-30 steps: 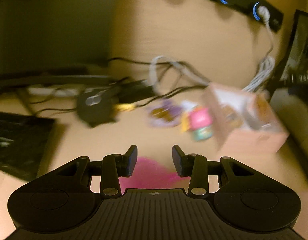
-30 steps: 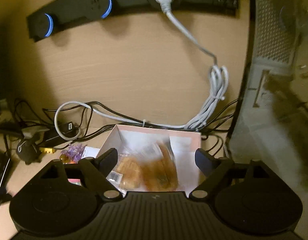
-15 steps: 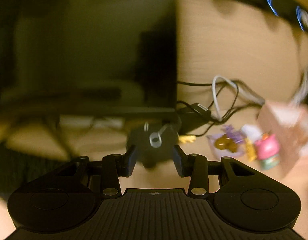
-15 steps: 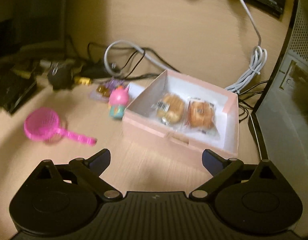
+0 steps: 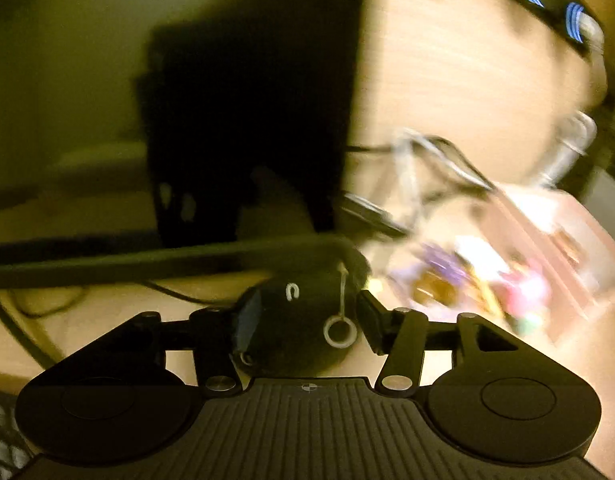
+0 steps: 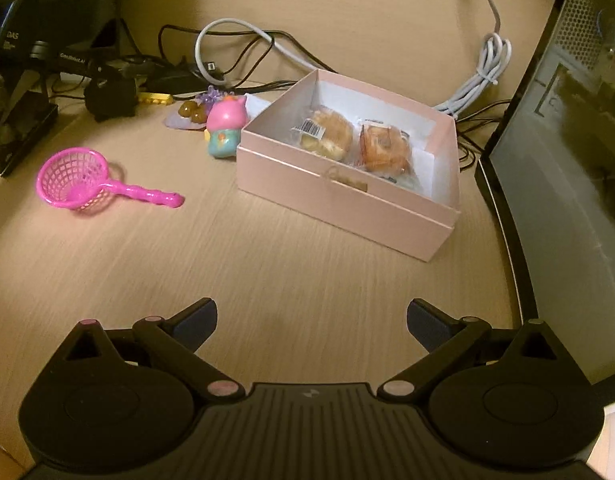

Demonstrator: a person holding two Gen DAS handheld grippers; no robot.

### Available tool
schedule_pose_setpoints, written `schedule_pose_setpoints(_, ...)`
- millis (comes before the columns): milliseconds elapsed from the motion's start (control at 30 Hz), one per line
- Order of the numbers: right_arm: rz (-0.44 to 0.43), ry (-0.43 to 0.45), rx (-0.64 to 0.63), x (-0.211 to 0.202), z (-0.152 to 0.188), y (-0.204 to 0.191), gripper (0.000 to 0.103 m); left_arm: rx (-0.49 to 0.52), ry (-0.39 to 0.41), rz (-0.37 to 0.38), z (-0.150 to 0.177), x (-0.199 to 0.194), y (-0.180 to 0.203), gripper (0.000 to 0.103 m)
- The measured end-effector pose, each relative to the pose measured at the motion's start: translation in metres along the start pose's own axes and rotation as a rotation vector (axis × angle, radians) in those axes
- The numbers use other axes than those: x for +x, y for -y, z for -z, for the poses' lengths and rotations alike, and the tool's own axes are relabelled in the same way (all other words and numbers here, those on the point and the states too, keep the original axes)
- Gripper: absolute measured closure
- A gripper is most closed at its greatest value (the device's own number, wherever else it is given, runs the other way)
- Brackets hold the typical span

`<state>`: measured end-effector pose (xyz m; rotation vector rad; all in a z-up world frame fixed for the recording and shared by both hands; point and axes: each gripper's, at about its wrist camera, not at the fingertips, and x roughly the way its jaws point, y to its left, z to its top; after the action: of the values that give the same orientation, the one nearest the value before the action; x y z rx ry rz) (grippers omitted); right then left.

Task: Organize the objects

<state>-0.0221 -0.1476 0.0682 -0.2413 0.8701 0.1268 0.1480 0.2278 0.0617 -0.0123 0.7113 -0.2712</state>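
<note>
Tongs in the left hand were opening around a round black object near the tabletop's back edge; the object sat between the fingers, but blur hid whether the pads pressed it. For a sound grip, the fingers probably needed to straddle its widest part before closing. Right tongs stood wide apart and empty above bare tabletop. Beyond them sat the pink box holding two wrapped buns, with the pink strainer toward the left edge.
</note>
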Motion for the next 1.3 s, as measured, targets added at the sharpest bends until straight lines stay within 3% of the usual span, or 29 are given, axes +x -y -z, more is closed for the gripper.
schedule_pose_setpoints(100, -0.01, 0.004, -0.001, 0.0, -0.001, -0.001, 0.0, 0.039, -0.048, 0.205, 0.014, -0.017, 0.031, 0.047)
schedule_pose_setpoints(167, -0.015, 0.005, 0.003, 0.001, -0.002, -0.002, 0.0, 0.09, -0.085, 0.287, 0.026, -0.027, 0.058, 0.047)
schedule_pose_setpoints(267, -0.023, 0.003, -0.001, 0.006, -0.006, -0.005, 0.0, 0.119, -0.068, 0.268, 0.036, -0.037, 0.089, 0.048)
schedule_pose_setpoints(433, -0.046, 0.015, -0.018, 0.009, -0.013, -0.016, 0.0, -0.111, 0.036, 0.285, 0.014, -0.044, 0.117, 0.049)
schedule_pose_setpoints(500, -0.059, 0.019, -0.015, 0.009, -0.013, -0.02, 0.0, -0.159, 0.017, 0.246, 0.004, -0.032, 0.137, 0.049)
schedule_pose_setpoints(600, -0.065, 0.033, -0.022, 0.003, -0.009, -0.023, 0.0, -0.161, -0.017, 0.123, -0.005, 0.003, 0.16, 0.049)
schedule_pose_setpoints(700, -0.046, 0.042, -0.026, -0.004, 0.0, -0.017, 0.0, -0.182, -0.049, 0.067, -0.005, 0.028, 0.169, 0.051)
schedule_pose_setpoints(1033, 0.022, 0.003, 0.093, -0.017, 0.037, 0.024, 0.0, -0.086, -0.016, -0.072, -0.013, 0.067, 0.182, 0.053)
schedule_pose_setpoints(1200, 0.024, -0.004, 0.101, -0.02, 0.047, 0.034, 0.0, 0.033, -0.026, -0.112, -0.007, 0.072, 0.197, 0.053)
schedule_pose_setpoints(1233, 0.023, -0.001, 0.096, -0.021, 0.048, 0.035, 0.0, 0.062, -0.036, -0.117, -0.006, 0.073, 0.202, 0.055)
schedule_pose_setpoints(1300, 0.024, 0.006, 0.086, -0.023, 0.049, 0.038, 0.0, 0.079, -0.042, -0.112, -0.003, 0.073, 0.209, 0.076)
